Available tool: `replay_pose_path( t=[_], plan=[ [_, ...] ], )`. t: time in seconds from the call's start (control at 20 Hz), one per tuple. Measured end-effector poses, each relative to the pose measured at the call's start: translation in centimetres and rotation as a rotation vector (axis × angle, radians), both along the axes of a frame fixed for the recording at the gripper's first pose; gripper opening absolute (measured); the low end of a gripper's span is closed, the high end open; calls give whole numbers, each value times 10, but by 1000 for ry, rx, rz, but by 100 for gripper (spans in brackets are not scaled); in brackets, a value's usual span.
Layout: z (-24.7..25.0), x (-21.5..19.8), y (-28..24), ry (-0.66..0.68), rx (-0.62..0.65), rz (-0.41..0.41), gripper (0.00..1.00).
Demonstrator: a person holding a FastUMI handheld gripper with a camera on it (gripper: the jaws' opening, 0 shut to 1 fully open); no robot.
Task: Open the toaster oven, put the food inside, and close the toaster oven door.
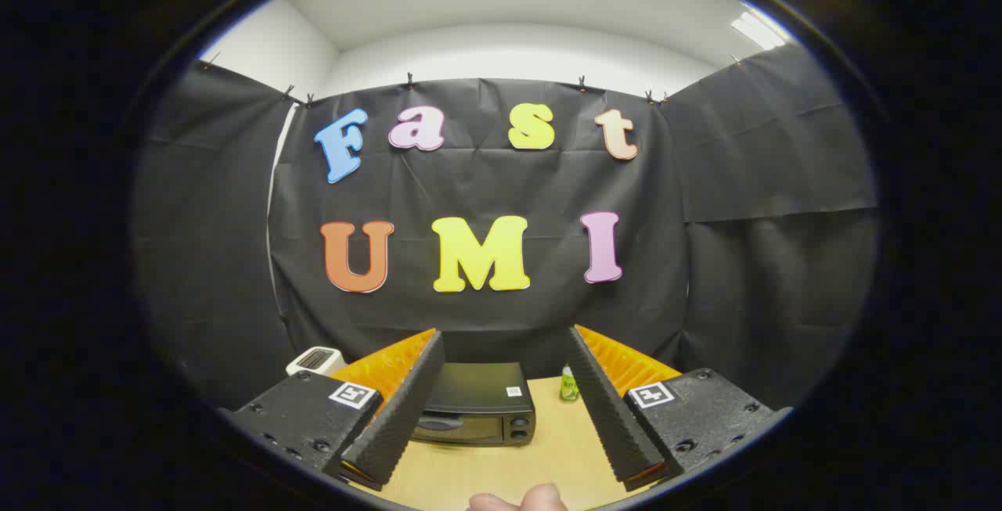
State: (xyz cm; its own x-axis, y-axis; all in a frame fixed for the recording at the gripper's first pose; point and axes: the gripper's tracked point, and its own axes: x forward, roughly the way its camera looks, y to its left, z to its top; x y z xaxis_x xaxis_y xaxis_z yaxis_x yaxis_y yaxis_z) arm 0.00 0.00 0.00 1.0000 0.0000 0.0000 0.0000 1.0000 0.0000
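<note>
A fingertip (pixel 520 499) of a person's hand shows nearest, low between the two gripper fingers. The gripper (pixel 501 362) is spread wide and holds nothing, its fingers raised above a light wooden table (pixel 485 468). Farther off, between the fingers and a little left, the black toaster oven (pixel 477 409) sits on the table with its door shut. Just right of it stands a small green item (pixel 569 386). Far left, a small white appliance (pixel 315 360) sits near the booth's black cloth wall (pixel 485 315).
</note>
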Motion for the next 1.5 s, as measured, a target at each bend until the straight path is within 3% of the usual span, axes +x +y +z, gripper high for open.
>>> replay_pose_path(
  t=[0.85, 1.5],
  plan=[
    [-7, 6, -20, 23, 21, -14, 100],
    [-37, 47, 16, 102, 106, 71, 100]
  ],
)
